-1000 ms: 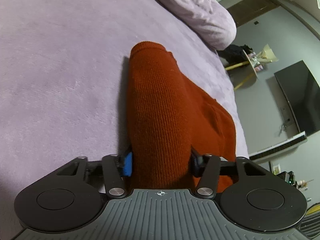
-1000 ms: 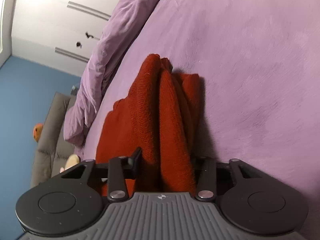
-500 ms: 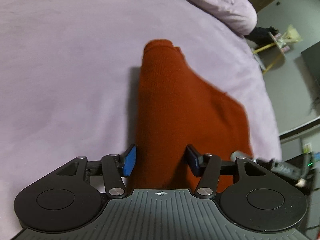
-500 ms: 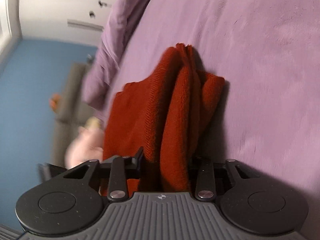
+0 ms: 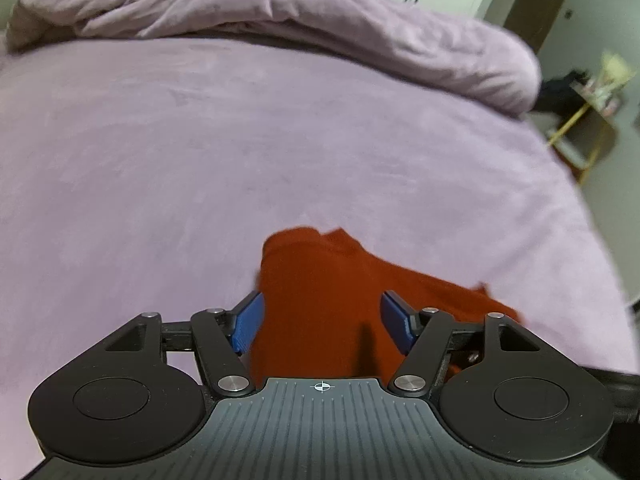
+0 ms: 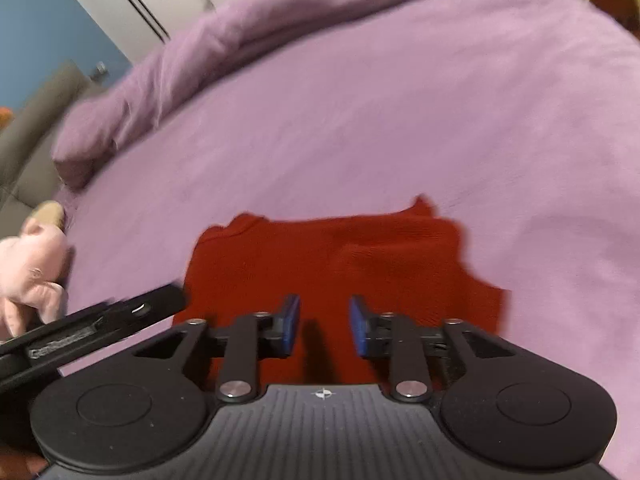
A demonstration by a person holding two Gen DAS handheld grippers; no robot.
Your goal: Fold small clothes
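Observation:
A rust-red knitted garment [image 5: 320, 292] lies folded flat on the purple bed cover [image 5: 200, 152]. My left gripper [image 5: 322, 326] hovers above its near edge with its jaws opening. Its blue pads [image 5: 248, 326] stand wide and clear of the cloth. In the right wrist view the same garment [image 6: 320, 252] spreads out below my right gripper [image 6: 324, 326]. The right jaws are closing with a narrow gap and nothing between the pads [image 6: 290, 324]. A black part of the left gripper [image 6: 100, 320] reaches in from the left.
A rumpled purple duvet [image 5: 280, 12] runs along the bed's far side. A pink plush toy [image 6: 28, 276] sits at the bed's left edge beside a grey sofa [image 6: 24, 148]. A small stand with yellow legs [image 5: 580, 132] is past the right edge.
Both grippers have let go of the red garment, risen and drawn back. The garment, earlier held up in folds, now lies flat. The left jaws widened and the right narrowed.

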